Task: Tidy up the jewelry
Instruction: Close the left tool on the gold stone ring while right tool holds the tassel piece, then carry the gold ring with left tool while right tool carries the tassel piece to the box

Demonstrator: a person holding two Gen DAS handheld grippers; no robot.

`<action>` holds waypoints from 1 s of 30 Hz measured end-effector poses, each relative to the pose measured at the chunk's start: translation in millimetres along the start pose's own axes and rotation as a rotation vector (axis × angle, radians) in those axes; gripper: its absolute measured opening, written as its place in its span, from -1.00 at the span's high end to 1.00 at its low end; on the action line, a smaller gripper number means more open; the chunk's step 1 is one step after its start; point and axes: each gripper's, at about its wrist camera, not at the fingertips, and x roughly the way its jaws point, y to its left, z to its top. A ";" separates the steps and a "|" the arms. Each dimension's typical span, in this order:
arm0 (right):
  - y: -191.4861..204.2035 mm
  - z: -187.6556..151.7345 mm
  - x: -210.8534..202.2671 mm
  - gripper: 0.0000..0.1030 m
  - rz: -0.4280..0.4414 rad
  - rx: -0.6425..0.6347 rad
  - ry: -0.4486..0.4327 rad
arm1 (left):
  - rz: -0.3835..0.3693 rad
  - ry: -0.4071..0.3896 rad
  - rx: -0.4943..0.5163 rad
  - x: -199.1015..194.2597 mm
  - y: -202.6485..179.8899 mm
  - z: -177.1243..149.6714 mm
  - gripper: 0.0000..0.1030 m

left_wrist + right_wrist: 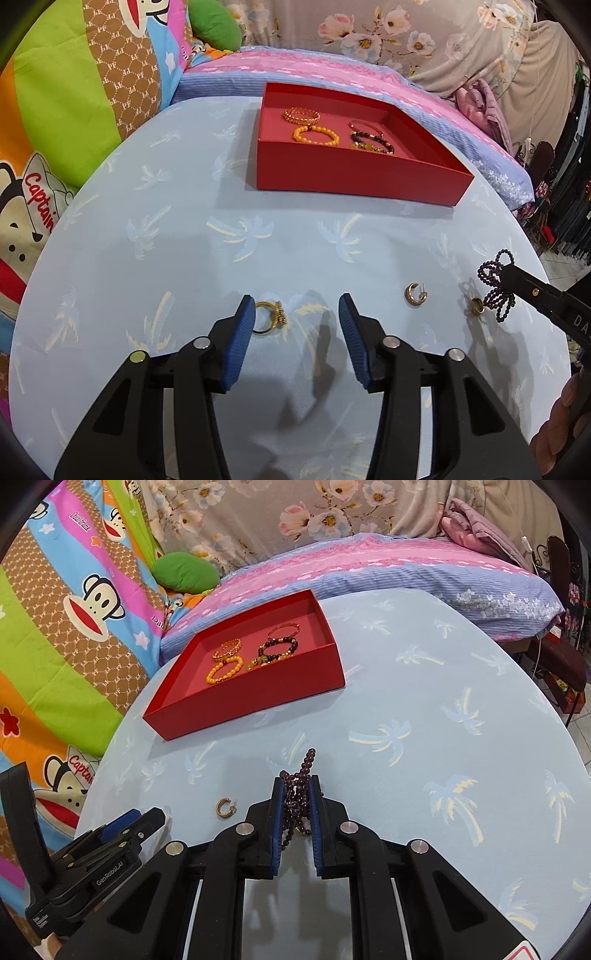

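Observation:
My left gripper (297, 310) is open low over the blue palm-print tablecloth (184, 240). A gold ring (267, 318) lies between its fingers, right beside the left pad (240, 332). My right gripper (297, 781) is shut on a dark purple bead bracelet (295, 801), whose loops stick out past the fingertips and hang above the cloth. In the left wrist view the same bracelet (495, 284) dangles from the right gripper (508, 275) at the right edge. A red tray (354, 177) at the back holds an orange bead bracelet (316, 135), a gold bangle (301, 116) and dark bracelets (371, 143).
A gold hoop earring (415, 293) lies on the cloth between the two grippers, and a second gold piece (476, 305) lies under the hanging beads. Behind the round table are a pink-blue pillow (388, 565) and cartoon-print bedding (74, 620). The table edge curves away on the right.

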 end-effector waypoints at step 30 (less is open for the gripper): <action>23.7 -8.9 5.8 0.76 0.044 -0.044 0.044 | -0.014 0.012 -0.007 4.1 12.9 -2.5 0.58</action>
